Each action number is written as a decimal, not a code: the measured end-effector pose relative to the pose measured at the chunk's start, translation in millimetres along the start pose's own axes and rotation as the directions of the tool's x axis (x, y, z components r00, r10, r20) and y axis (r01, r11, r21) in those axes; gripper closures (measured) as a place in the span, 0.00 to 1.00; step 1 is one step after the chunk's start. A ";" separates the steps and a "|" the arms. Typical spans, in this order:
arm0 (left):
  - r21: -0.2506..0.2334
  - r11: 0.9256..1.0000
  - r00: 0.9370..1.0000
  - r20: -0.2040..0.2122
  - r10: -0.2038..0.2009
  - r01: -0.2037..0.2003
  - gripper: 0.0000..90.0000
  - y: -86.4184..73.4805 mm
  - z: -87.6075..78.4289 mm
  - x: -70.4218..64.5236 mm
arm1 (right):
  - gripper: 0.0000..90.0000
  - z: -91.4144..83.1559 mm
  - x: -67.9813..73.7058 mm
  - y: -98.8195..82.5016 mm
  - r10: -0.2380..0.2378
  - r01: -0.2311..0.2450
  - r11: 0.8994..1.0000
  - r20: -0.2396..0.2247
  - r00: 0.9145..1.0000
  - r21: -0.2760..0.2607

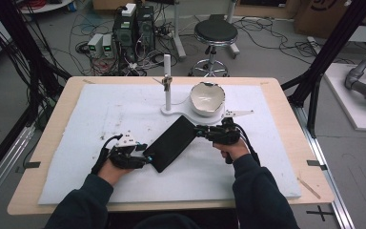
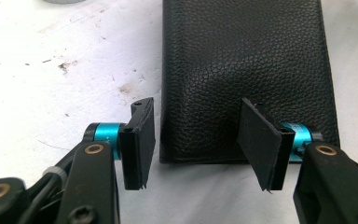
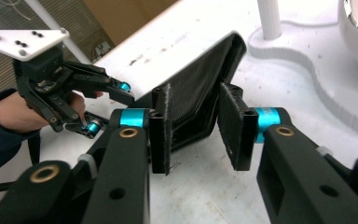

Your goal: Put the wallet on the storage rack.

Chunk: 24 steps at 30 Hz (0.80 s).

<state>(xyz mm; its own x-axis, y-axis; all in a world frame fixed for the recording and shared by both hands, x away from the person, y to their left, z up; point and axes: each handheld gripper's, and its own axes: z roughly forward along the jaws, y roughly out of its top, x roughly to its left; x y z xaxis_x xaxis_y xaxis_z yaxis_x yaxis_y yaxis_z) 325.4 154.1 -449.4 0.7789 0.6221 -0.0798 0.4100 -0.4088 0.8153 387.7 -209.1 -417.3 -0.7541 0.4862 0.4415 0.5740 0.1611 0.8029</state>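
A black leather pouch (image 1: 171, 143) lies slantwise on the white foam mat (image 1: 90, 119), one end near left, the other far right. My left gripper (image 1: 145, 156) holds its near end; in the left gripper view the pads (image 2: 140, 140) stand at either side of the creased pouch (image 2: 242, 56), shut on it. My right gripper (image 1: 202, 131) is at the far end. In the right gripper view the pouch's end (image 3: 200, 93) sits tilted between the pads: one pad (image 3: 161, 126) touches it and a slim gap shows at the other. The left gripper (image 3: 105, 105) shows behind.
A white bowl (image 1: 207, 99) rests on a white stand base with an upright post (image 1: 167, 90), just beyond the pouch's far end. The mat covers a wooden table (image 1: 62, 109). Beyond the table are a stool (image 1: 214, 33), computer cases and cables.
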 end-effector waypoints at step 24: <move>-0.021 1.000 1.000 0.008 0.008 -0.008 0.52 -0.7 -1.2 -1.2 | 0.56 48.7 25.8 17.6 -0.046 0.052 0.995 -0.080 0.996 0.080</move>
<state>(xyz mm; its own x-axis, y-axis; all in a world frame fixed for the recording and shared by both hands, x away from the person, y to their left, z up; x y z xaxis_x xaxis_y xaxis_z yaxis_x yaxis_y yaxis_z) 323.5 154.4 -449.2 0.7860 0.6134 -0.0776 0.3936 -0.3996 0.8279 393.9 -151.8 -411.4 -0.8026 0.4084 0.4348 0.5575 0.2540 0.7904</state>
